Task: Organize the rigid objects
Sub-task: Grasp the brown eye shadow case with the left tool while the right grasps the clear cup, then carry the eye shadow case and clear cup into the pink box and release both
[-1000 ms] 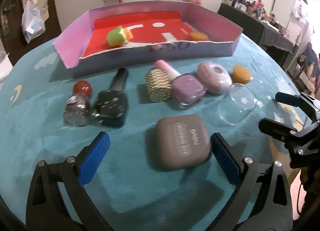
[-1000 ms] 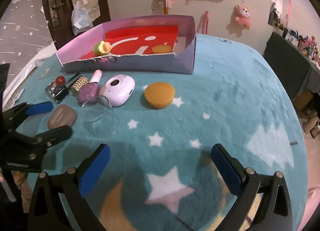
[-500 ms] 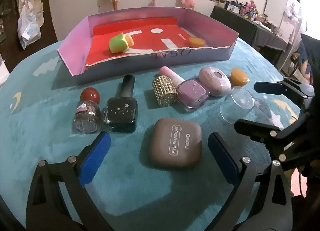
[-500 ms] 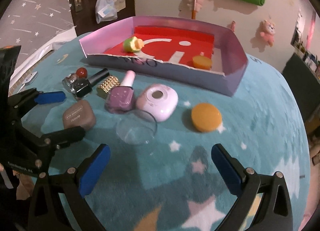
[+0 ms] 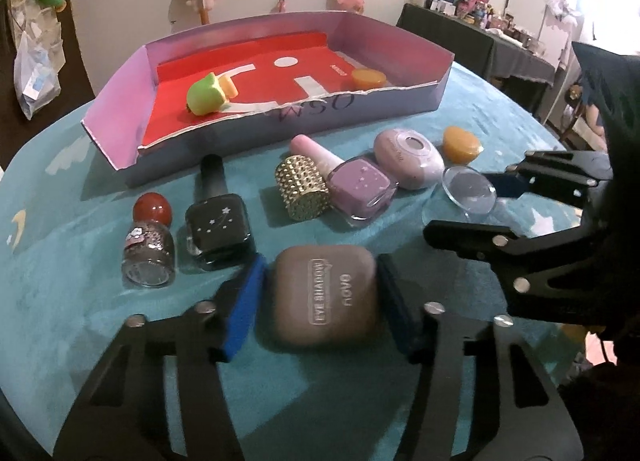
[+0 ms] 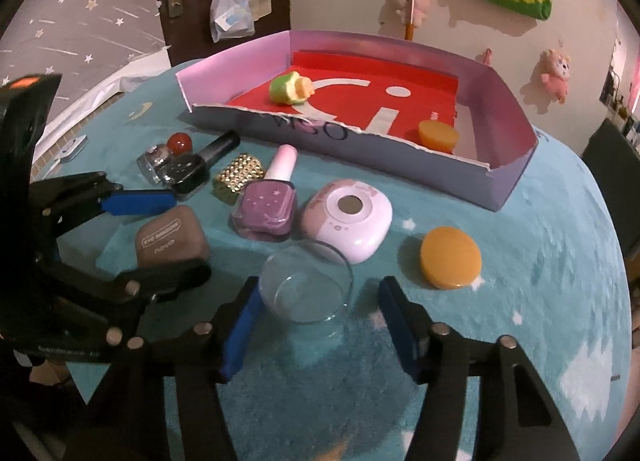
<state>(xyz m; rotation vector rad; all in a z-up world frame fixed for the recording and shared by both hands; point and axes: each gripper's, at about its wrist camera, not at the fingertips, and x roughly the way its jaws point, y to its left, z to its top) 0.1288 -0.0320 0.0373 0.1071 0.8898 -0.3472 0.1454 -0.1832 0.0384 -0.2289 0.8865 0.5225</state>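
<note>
My left gripper (image 5: 320, 297) has just closed its pads onto the brown eyeshadow compact (image 5: 326, 299) lying on the teal cloth (image 5: 72, 301), while my right gripper (image 6: 316, 321), jaws just narrowed, brackets the clear glass cup (image 6: 306, 287), its right pad apart.

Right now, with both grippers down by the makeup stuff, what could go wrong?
1. The right gripper is closing around the clear glass cup, but its right pad looks off the glass; smooth glass might slip or tip.
2. The left gripper has just closed on the brown eyeshadow case by its rounded edges, so it may pop out when lifted.
3. The two grippers sit close together and could knock each other moving to the box.
</note>
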